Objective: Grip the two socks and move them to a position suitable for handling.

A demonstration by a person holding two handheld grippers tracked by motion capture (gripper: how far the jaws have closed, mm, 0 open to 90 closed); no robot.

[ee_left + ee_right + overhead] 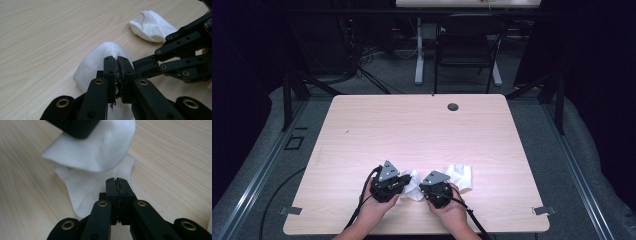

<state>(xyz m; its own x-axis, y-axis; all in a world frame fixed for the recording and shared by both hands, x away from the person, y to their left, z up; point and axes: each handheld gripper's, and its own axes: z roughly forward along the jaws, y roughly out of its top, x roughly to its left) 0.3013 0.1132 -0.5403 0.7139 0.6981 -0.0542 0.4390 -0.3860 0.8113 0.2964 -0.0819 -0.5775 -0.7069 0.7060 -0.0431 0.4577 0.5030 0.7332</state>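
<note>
At the counter's (362,130) near edge, left gripper (404,184) and right gripper (424,188) each have fingers clamped on one white sock (413,184); recommend pulling evenly, avoiding slippage

— What sort of place is this?

— A lab or recording room, by the look of it. A light wooden table (422,130) with a cable grommet (453,107) stands on grey carpet (537,125), ringed by dark curtains (597,75).

— Anything else?

— Metal rails (257,175) run along the floor, loose cables (362,55) lie behind, and a black folding chair (464,47) sits by a white desk leg (419,55).
</note>
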